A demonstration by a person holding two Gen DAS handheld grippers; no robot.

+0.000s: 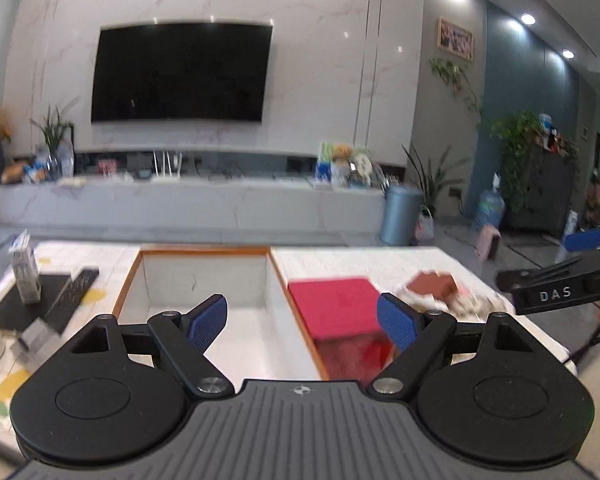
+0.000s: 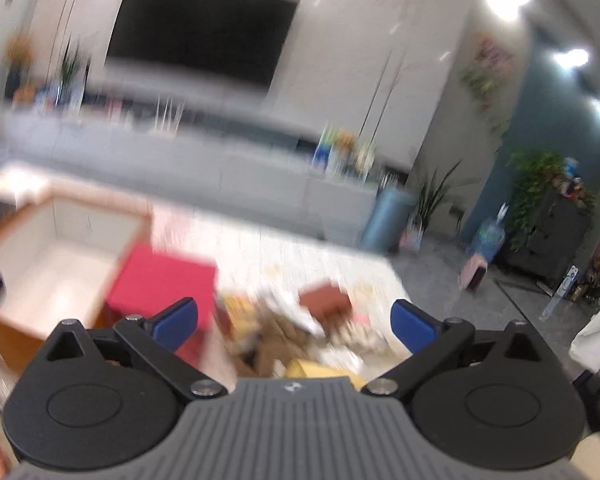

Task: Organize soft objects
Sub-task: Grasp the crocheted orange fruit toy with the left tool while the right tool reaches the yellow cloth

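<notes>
My left gripper (image 1: 302, 322) is open and empty, held above a white sunken bin (image 1: 204, 280) with an orange rim in the table. A pink-red box (image 1: 336, 306) sits right of the bin, close to my right fingertip. A blurred pile of soft objects (image 1: 440, 292), with a brown piece on top, lies further right. In the blurred right wrist view, my right gripper (image 2: 296, 322) is open and empty just above the same pile (image 2: 300, 332). The pink-red box (image 2: 160, 284) and the bin (image 2: 60, 248) lie to its left. The right gripper also shows in the left wrist view (image 1: 572, 276).
A black remote (image 1: 74, 292), a black mat and a small carton (image 1: 24, 272) lie on the white table (image 1: 360, 260) left of the bin. Beyond the table stand a TV (image 1: 180, 72), a long grey console (image 1: 180, 200), a blue bin (image 1: 400, 214) and plants.
</notes>
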